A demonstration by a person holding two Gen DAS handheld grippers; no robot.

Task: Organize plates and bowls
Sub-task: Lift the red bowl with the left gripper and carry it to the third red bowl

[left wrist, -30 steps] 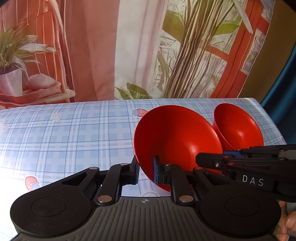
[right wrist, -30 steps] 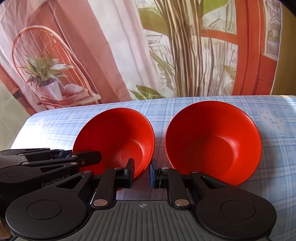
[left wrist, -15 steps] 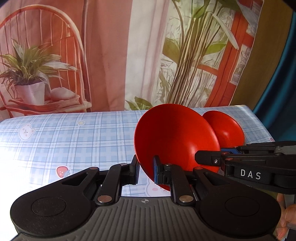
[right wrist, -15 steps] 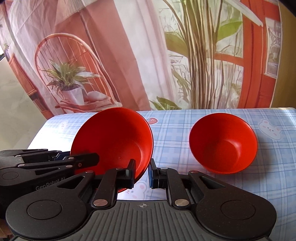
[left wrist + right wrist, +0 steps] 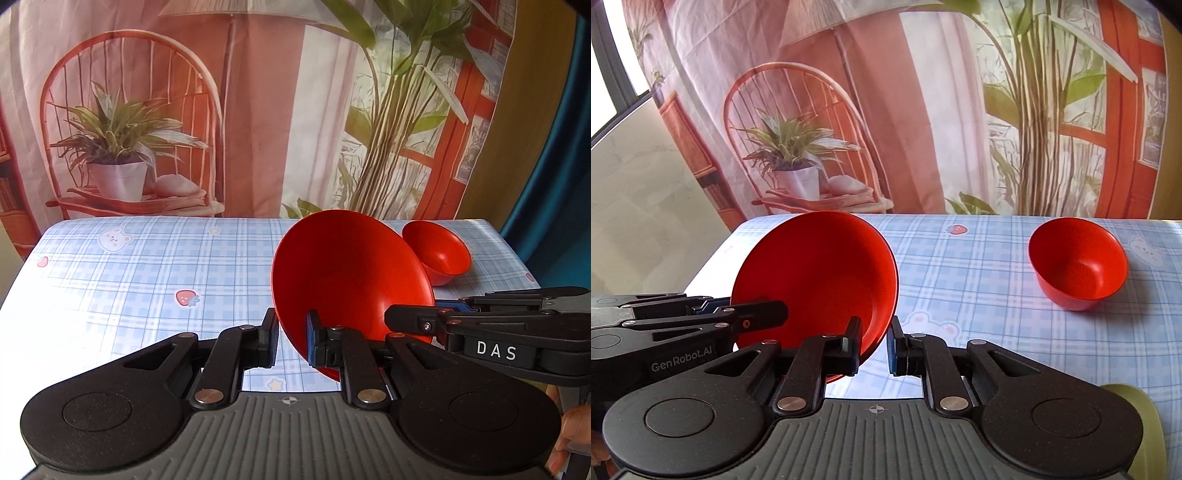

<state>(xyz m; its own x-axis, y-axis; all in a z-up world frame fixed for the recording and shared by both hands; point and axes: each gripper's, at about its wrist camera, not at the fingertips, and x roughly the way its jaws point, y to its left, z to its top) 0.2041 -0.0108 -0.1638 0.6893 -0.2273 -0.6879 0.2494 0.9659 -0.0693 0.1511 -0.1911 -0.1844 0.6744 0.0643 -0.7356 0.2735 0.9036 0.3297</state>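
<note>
Both grippers hold one wide red bowl (image 5: 347,280) by its rim, tilted and lifted above the table; it also shows in the right wrist view (image 5: 820,273). My left gripper (image 5: 291,341) is shut on its near left rim. My right gripper (image 5: 873,345) is shut on its near right rim, and it shows side-on in the left wrist view (image 5: 436,325). A smaller red bowl (image 5: 1078,262) stands upright on the table to the far right, apart from both grippers; it also shows in the left wrist view (image 5: 437,253).
The table (image 5: 147,266) has a blue plaid cloth with bear and strawberry prints. A printed backdrop curtain (image 5: 258,110) hangs right behind its far edge. A green object (image 5: 1145,424) shows at the near right corner in the right wrist view.
Both grippers have drawn back and up with the wide bowl. The smaller bowl stays on the table and now looks farther away, and more of the table shows.
</note>
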